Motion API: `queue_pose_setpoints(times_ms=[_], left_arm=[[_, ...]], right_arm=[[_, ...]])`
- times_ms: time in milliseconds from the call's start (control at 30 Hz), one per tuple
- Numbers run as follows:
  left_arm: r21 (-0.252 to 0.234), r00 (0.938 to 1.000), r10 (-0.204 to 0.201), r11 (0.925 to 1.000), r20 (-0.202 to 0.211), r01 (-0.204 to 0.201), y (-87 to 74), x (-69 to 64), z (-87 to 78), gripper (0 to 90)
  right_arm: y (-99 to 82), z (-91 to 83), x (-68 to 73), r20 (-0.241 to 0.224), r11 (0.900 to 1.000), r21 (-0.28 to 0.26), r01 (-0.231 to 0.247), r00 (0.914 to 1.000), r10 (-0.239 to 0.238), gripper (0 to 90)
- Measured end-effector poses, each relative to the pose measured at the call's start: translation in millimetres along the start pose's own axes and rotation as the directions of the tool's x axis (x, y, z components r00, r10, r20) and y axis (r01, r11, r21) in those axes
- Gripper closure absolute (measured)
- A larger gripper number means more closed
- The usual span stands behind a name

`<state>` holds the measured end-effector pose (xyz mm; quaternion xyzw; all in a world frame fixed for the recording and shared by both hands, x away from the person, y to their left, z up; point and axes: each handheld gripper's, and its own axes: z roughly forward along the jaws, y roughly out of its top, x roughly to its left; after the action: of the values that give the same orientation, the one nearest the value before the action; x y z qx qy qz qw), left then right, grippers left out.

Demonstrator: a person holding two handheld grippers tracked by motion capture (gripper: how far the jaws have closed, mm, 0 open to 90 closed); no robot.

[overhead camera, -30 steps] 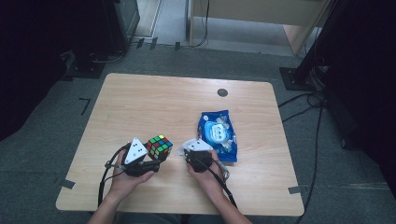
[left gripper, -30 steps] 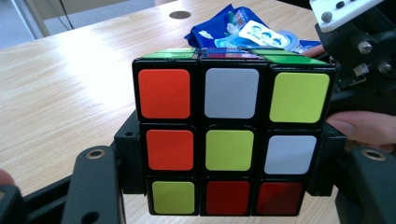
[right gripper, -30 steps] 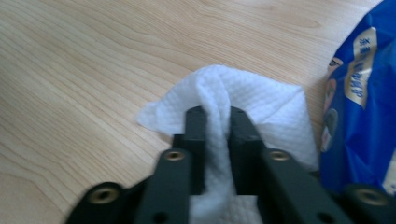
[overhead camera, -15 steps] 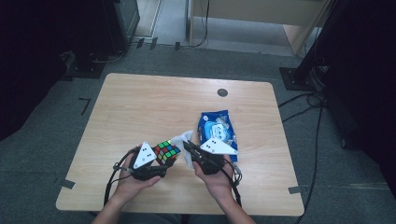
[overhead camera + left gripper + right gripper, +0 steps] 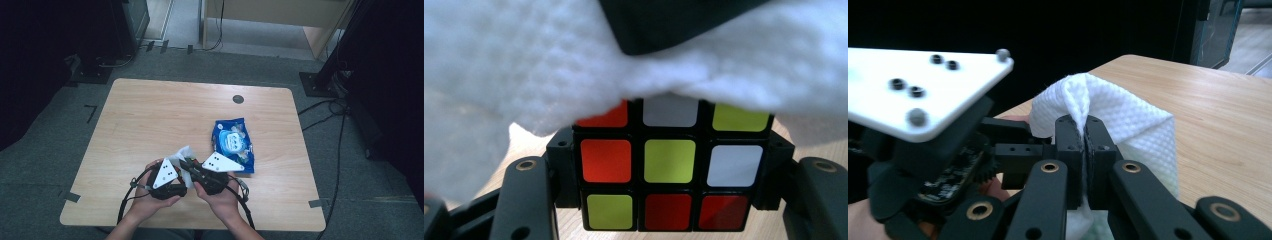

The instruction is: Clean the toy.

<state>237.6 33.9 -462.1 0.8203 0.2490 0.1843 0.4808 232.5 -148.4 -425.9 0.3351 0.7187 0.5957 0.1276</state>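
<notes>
My left gripper (image 5: 669, 172) is shut on a Rubik's cube (image 5: 669, 162), its black fingers (image 5: 526, 200) pressed on the cube's two sides. The near face shows red, yellow-green and white stickers. A white textured wipe (image 5: 524, 65) lies over the cube's top. My right gripper (image 5: 1085, 145) is shut on that wipe (image 5: 1128, 120), a fold pinched between its pads. In the high view both hands meet near the table's front edge. There the wipe (image 5: 184, 152) covers the cube just ahead of the left gripper (image 5: 176, 167), and the right gripper (image 5: 192, 170) points left at it.
A blue pack of wipes (image 5: 232, 142) lies flat on the wooden table (image 5: 150, 115), just right of the hands. A dark round grommet (image 5: 238, 99) sits near the table's far edge. Cables trail from both grippers toward the front edge. Dark floor and furniture surround the table.
The right gripper has lifted the wipe and brought it left over the cube, which now is covered in the high view. The left hand has shifted right, toward the other hand.
</notes>
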Motion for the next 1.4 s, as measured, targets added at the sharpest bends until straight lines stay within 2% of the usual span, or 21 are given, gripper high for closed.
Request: queue_pose_setpoints(times_ms=[133, 300, 333, 400, 467, 500, 567, 633, 733, 800, 900, 967, 1000, 1033, 1100, 1167, 1400], left_arm=[[-0.013, 0.9999, 0.010, 0.9999, -0.008, -0.010, 0.7, -1.5, -1.5, 34.2], [-0.033, 0.9999, 0.009, 0.9994, -0.011, -0.009, 2.7, 0.1, -6.0, 34.2], [-0.033, 0.9999, 0.009, 0.9994, -0.011, -0.009, 2.7, 0.1, -6.0, 34.2], [-0.036, 0.9999, 0.005, 0.9993, -0.015, -0.006, 3.2, 1.4, -7.1, 34.2], [-0.036, 0.9998, 0.007, 0.9993, -0.017, -0.008, 3.1, 1.9, -7.5, 34.2], [-0.053, 0.9999, -0.006, 0.9986, -0.014, 0.005, 3.9, 4.4, -10.0, 34.2], [-0.067, 0.9996, -0.025, 0.9974, -0.010, 0.024, 5.1, 7.8, -12.7, 34.2], [-0.058, 0.9995, -0.022, 0.9981, -0.023, 0.021, 4.2, 10.8, -13.5, 34.2], [-0.039, 0.9991, -0.013, 0.9992, -0.041, 0.012, 1.6, 12.9, -12.0, 34.2], [-0.017, 0.9984, -0.016, 0.9997, -0.055, 0.015, -0.9, 13.6, -7.8, 34.2], [-0.014, 0.9986, -0.013, 0.9998, -0.052, 0.012, -0.1, 10.7, -5.2, 34.2], [-0.015, 0.9990, -0.006, 0.9999, -0.045, 0.005, 1.5, 7.7, -4.8, 34.2], [-0.015, 0.9990, -0.006, 0.9999, -0.045, 0.005, 1.5, 7.7, -4.8, 34.2], [-0.018, 0.9991, -0.001, 0.9998, -0.041, 0.000, 2.5, 4.5, -4.4, 34.2], [-0.015, 0.9992, 0.007, 0.9999, -0.040, -0.008, 2.9, 3.1, -4.1, 34.2], [-0.018, 0.9992, 0.007, 0.9998, -0.038, -0.008, 3.2, 3.2, -4.8, 34.2], [-0.032, 0.9990, -0.007, 0.9995, -0.045, 0.006, 3.8, 6.2, -7.9, 34.2]], right_arm=[[-1.1, -0.2, -3.9, 0.021, 1.0000, -0.007, -0.004, 0.9998, 0.004, 88.4], [-4.0, -3.3, -16.6, 0.094, 0.9997, -0.016, -0.016, 0.9954, 0.018, 88.2], [-4.0, -3.3, -16.6, 0.094, 0.9997, -0.016, -0.016, 0.9954, 0.018, 88.2], [-7.9, -4.5, -27.0, 0.143, 0.9997, -0.018, -0.015, 0.9896, 0.017, 88.1], [-9.5, -4.7, -30.0, 0.160, 0.9997, -0.013, -0.019, 0.9868, 0.021, 88.1], [-13.1, -3.7, -36.5, 0.197, 0.9999, 0.014, -0.008, 0.9804, 0.005, 88.1], [-18.0, -2.2, -42.4, 0.221, 0.9991, 0.040, -0.014, 0.9752, 0.005, 88.1], [-20.1, -3.3, -47.4, 0.238, 0.9984, 0.040, -0.039, 0.9708, 0.028, 88.1], [-15.6, -8.8, -48.3, 0.232, 0.9990, 0.012, -0.044, 0.9720, 0.040, 88.0], [-0.6, -20.3, -37.8, 0.183, 0.9981, -0.045, -0.042, 0.9819, 0.050, 88.0], [11.2, -26.5, -17.7, 0.114, 0.9964, -0.083, -0.018, 0.9931, 0.028, 88.0], [13.5, -25.5, -4.6, 0.071, 0.9961, -0.087, -0.013, 0.9973, 0.019, 88.0], [13.5, -25.5, -4.6, 0.071, 0.9961, -0.087, -0.013, 0.9973, 0.019, 88.0], [12.1, -21.4, 3.3, 0.035, 0.9969, -0.078, -0.005, 0.9994, 0.008, 87.9], [7.7, -16.3, 6.4, 0.017, 0.9982, -0.060, 0.001, 0.9999, 0.000, 87.9], [2.2, -12.0, 4.3, 0.004, 0.9987, -0.051, -0.001, 1.0000, 0.001, 87.9], [-7.0, -9.5, -7.2, 0.044, 0.9978, -0.057, -0.032, 0.9984, 0.035, 87.9]])
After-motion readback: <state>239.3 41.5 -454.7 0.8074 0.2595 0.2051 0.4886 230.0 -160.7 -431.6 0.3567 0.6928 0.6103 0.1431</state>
